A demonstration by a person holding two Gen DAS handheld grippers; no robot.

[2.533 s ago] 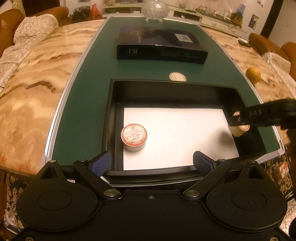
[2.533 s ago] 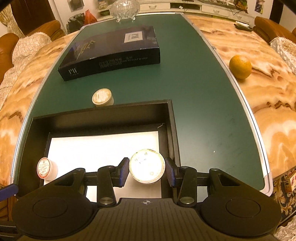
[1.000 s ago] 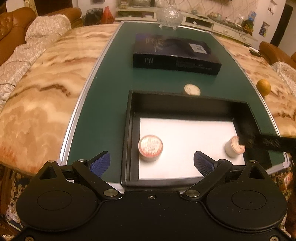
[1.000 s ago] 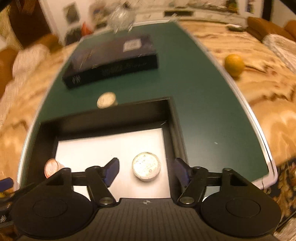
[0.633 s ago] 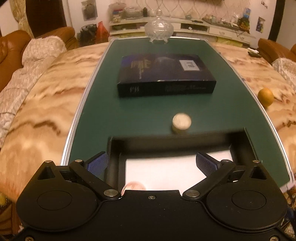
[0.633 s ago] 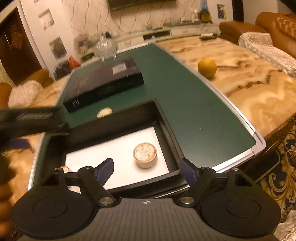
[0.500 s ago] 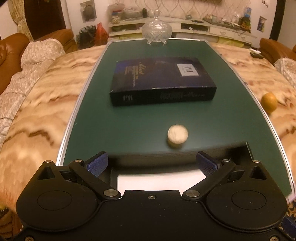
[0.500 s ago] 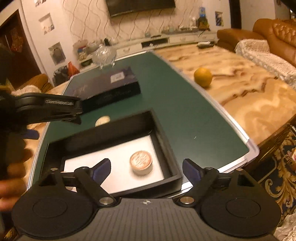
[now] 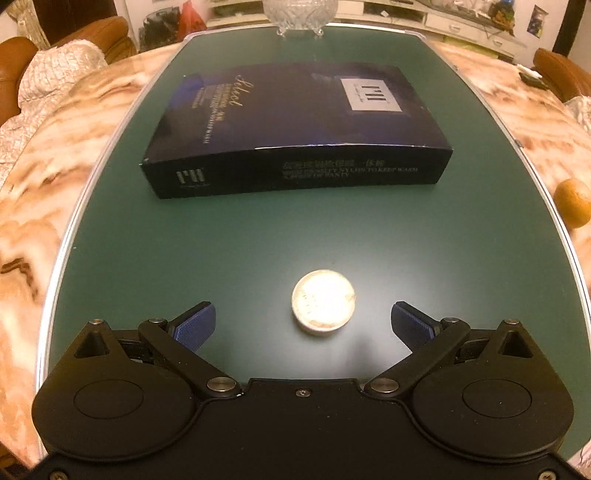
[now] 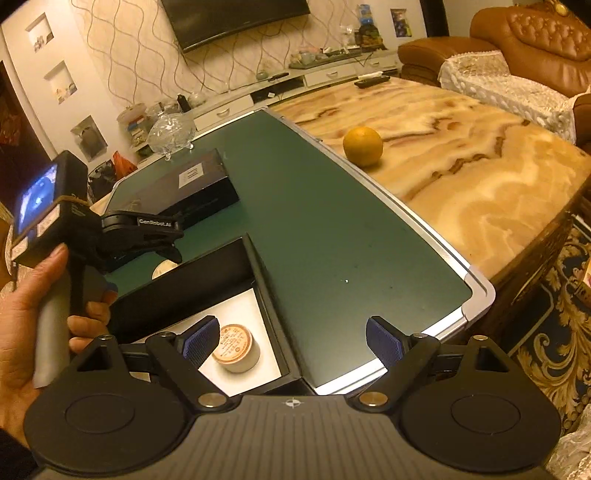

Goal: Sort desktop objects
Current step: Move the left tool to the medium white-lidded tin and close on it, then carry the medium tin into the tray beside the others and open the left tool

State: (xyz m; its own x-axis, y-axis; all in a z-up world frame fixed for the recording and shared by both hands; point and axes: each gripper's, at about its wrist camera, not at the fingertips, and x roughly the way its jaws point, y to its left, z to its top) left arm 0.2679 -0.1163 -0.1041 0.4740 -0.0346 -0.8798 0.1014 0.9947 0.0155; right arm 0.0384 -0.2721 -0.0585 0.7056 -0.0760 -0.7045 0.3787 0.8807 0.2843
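Note:
A small round pale tin (image 9: 323, 302) sits on the green mat between the wide-open fingers of my left gripper (image 9: 303, 325), slightly right of centre; the pads do not touch it. In the right wrist view the left gripper (image 10: 166, 243) hovers over that tin (image 10: 162, 268), just behind the black tray (image 10: 207, 273). A tin with a printed lid (image 10: 236, 347) lies in the tray on its white liner. My right gripper (image 10: 293, 341) is open and empty, pulled back above the tray's near right corner.
A dark blue flat box (image 9: 295, 129) lies across the mat beyond the tin. A glass bowl (image 9: 300, 11) stands at the mat's far end. An orange (image 10: 362, 146) rests on the marble table to the right. The mat has a metal edge (image 10: 476, 288).
My right gripper let go of the printed-lid tin in the tray and pulled back and up. My left gripper moved forward past the tray to straddle the pale tin.

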